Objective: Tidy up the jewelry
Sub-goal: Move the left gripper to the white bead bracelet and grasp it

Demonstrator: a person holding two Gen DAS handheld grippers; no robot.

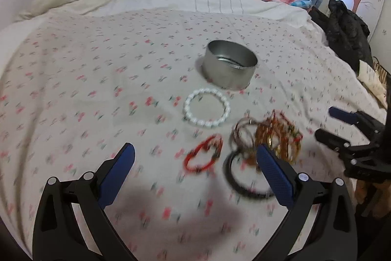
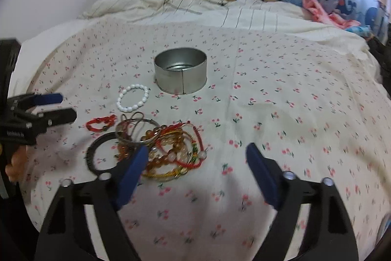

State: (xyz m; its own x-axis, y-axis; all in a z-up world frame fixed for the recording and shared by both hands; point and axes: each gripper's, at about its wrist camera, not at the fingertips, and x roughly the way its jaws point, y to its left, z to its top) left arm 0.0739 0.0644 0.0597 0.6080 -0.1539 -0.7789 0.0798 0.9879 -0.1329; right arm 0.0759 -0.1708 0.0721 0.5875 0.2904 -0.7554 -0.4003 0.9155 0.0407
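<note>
1. The left tongs (image 1: 195,158) are seen spread wide and empty above the bed (image 2: 293,94), with nothing between the pads.
2. A white bead bracelet (image 2: 132,98) lies flat on the sheet, just left of the tin. It is judged light and elastic, with smooth beads that may slip; one side of the ring should be pinched across a bead.
3. A red cord bracelet (image 2: 100,123) lies nearer, apart from the rest. It is judged soft and limp, so it can be pinched anywhere along the cord.
4. A black ring (image 2: 97,153) lies at the left edge of the heap, partly under it. It looks stiff and thin, and is best taken across its free left rim.
5. A tangled heap of bracelets (image 2: 168,151), amber beads, red cords and thin metal hoops, is piled beside it. One piece would likely drag others along; an outer strand should be lifted slowly.
6. An open round metal tin (image 2: 180,72) stands upright behind the jewelry; what lies in it cannot be made out.
7. The right tongs (image 2: 196,151) are released, holding nothing, with the left finger over the heap's edge.
</note>
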